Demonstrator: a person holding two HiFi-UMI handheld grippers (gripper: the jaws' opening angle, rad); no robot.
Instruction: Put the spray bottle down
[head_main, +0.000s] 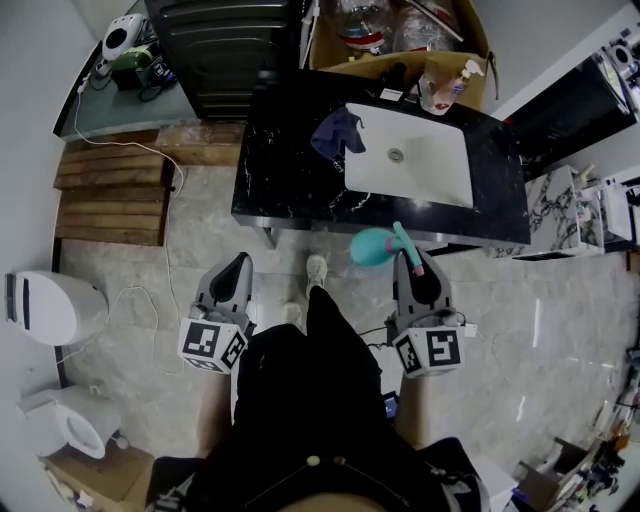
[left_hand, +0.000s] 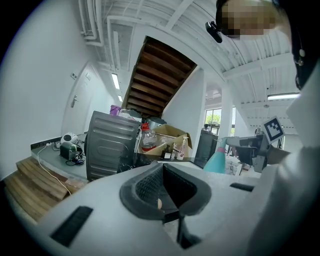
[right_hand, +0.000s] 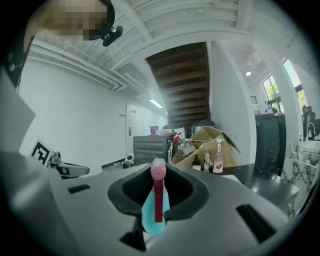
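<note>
Right gripper (head_main: 411, 262) is clamped on the teal spray bottle (head_main: 372, 246) at its pink trigger neck. The bottle is in the air at the near edge of the black counter (head_main: 290, 185), short of the white sink (head_main: 425, 165), not set down. Left gripper (head_main: 236, 268) has its jaws together, empty, beside it over the floor.

This looks like a mock bathroom in a bare industrial hall: white basin (head_main: 410, 165) in a black marble tabletop (head_main: 290, 170), toilet (head_main: 75, 425), wooden steps (head_main: 110, 195), cardboard box (right_hand: 210, 137), pipes (left_hand: 90, 25) overhead
</note>
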